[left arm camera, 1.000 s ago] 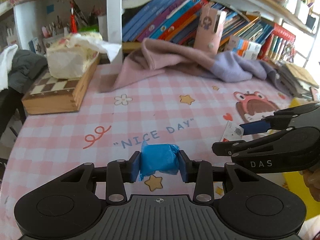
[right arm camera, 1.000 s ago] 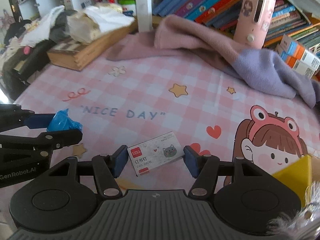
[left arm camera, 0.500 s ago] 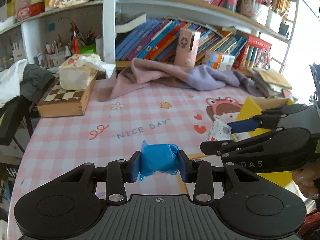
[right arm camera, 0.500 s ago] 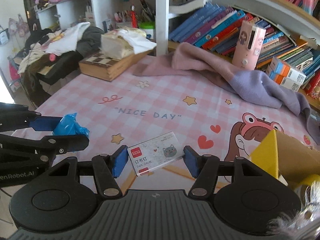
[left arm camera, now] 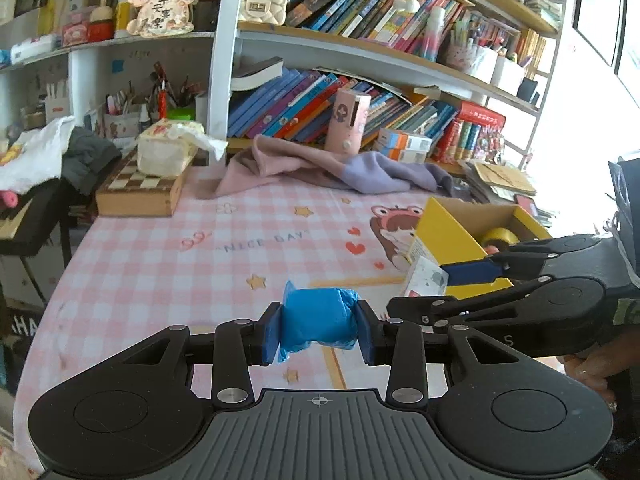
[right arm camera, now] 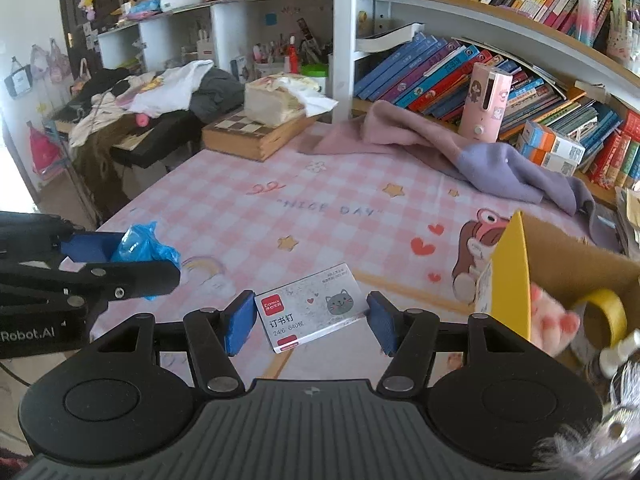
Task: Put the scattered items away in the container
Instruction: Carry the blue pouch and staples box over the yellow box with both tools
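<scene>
Between blue pads (left arm camera: pixel 270 334), crinkly plastic bundle (left arm camera: pixel 318 322)

Bright daylight, strong fisheye warp, glare at the edges

In the left wrist view, daylight floods in from about 3 o'clock, where the window (left arm camera: pixel 600 20) washes out to near white; the pink checked tablecloth (left arm camera: pixel 168 272) is evenly lit, with only soft shadows. In the right wrist view a blown-out patch sits at 9 o'clock by the doorway (right arm camera: pixel 12 152), and the shelves (right arm camera: pixel 460 16) at 1 o'clock look pale and hazy. Both pictures bend straight lines hard toward the rim, with dark corners beyond the lens circle. The printed "NICE DAY" lettering (right arm camera: pixel 330 210) is slightly smeared, and fuzzy material (right arm camera: pixel 592 440) at 4 o'clock is out of focus
</scene>
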The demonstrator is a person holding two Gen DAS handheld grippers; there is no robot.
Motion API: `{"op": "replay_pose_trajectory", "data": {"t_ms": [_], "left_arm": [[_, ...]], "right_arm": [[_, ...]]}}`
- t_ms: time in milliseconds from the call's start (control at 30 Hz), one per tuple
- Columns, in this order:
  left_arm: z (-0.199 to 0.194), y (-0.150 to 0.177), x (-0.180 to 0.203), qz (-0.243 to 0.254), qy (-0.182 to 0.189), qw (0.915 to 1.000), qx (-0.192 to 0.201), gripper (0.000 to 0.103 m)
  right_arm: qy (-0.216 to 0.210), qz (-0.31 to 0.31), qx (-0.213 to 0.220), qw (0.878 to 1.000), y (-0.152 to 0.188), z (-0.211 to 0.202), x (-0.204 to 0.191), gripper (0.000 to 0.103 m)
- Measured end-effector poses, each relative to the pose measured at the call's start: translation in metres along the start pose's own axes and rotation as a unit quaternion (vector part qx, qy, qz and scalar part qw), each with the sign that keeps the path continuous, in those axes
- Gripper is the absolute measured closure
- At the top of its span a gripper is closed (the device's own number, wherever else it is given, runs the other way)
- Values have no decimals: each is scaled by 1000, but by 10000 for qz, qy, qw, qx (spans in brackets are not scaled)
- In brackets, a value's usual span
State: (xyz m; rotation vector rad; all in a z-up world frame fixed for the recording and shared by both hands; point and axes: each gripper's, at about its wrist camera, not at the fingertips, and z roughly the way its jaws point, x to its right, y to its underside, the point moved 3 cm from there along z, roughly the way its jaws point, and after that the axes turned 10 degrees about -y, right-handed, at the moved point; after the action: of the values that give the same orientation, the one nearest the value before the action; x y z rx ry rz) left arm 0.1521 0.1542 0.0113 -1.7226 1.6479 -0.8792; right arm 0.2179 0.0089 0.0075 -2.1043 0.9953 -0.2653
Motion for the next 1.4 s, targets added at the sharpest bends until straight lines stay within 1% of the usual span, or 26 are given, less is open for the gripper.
{"op": "replay_pose_trajectory", "data": {"t_ms": [300,433,600,733,1033,1167,1267,1400], "left_arm": [[-57,46,-3,-74,-16,10000,-21,67],[-79,65,-1,-103,68,9999,-99,67],[-96,78,4,-36,248,9996,-111,67],[-103,84,11,27,451,9989,-93,67],[-104,91,43,287,1018,9943,-128,68],[-102,90,59,440,1280,9907,-131,68],[-101,90,76,653,1485,9866,-145,68],[-99,92,91,815,1666,9825,-183,68]], "right_arm": [[-46,-77,-51,9999,43,-33,-50,45],[-48,-4,-56,10000,66,-50,-70,45],[69,188,-32,9998,92,-72,-82,45],[277,504,-28,9983,105,-88,-79,45],[829,807,1,9933,129,-123,-67,45],[1047,953,60,9899,142,-138,-62,45],[1259,1099,142,9858,149,-151,-56,45],[1470,1367,188,9795,162,-164,-47,45]]}}
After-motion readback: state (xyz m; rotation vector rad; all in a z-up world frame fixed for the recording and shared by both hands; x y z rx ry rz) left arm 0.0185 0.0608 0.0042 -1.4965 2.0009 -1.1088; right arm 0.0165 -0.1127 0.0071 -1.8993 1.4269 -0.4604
